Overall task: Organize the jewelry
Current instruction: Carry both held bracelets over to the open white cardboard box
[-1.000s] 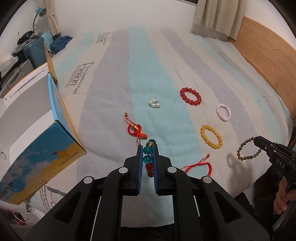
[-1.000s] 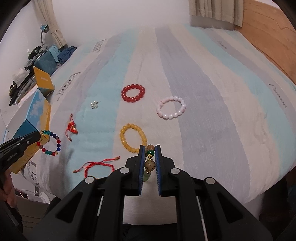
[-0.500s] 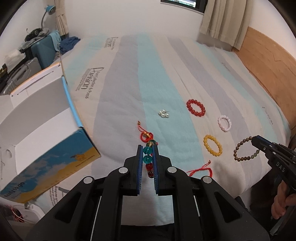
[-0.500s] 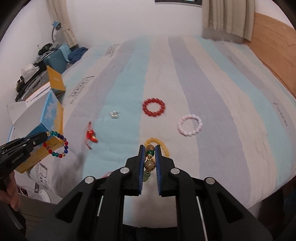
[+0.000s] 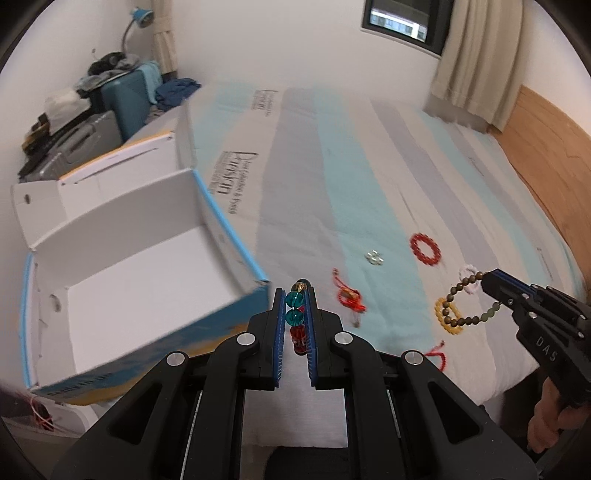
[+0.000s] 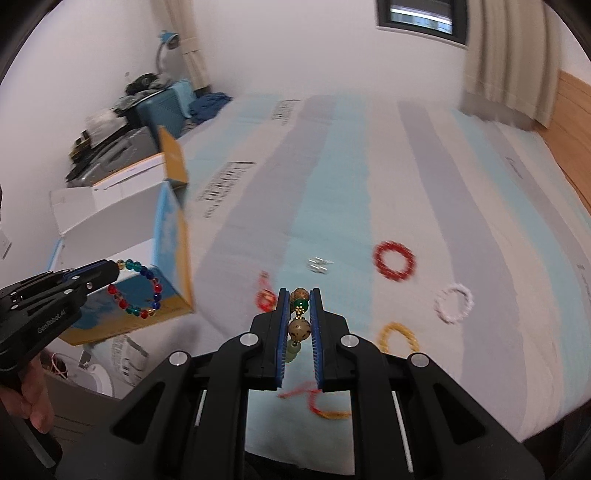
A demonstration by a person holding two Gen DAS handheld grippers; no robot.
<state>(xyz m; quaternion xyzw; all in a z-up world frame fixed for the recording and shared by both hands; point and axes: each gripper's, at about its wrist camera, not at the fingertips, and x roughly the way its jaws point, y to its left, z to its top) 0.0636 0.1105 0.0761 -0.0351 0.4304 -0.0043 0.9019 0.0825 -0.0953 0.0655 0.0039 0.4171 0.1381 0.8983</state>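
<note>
My left gripper (image 5: pixel 295 295) is shut on a multicolour bead bracelet (image 5: pixel 294 319), which hangs as a loop (image 6: pixel 138 291) in the right wrist view. It hovers by the near corner of an open white-lined blue box (image 5: pixel 129 280). My right gripper (image 6: pixel 298 295) is shut on a brown bead bracelet (image 6: pixel 298 328) that dangles above the bed (image 5: pixel 465 306). On the striped bedspread (image 6: pixel 332 206) lie a red bead bracelet (image 6: pixel 393 259), a white one (image 6: pixel 453 303), a yellow one (image 6: pixel 398 336), pearl earrings (image 6: pixel 318 264), a red knot charm (image 6: pixel 265 295) and a red string bracelet (image 6: pixel 317 402).
Suitcases and clothes (image 5: pixel 110 96) are piled at the far left by a desk lamp (image 5: pixel 142 9). A wooden headboard (image 5: pixel 554 147) runs along the right. Curtains (image 5: pixel 476 55) hang past the bed's far end. A person's hand (image 6: pixel 33 398) holds the left gripper's handle.
Both grippers rose and moved left toward the box, each carrying its bracelet. The box's open inside has come into the left wrist view. The jewelry on the bed stayed put.
</note>
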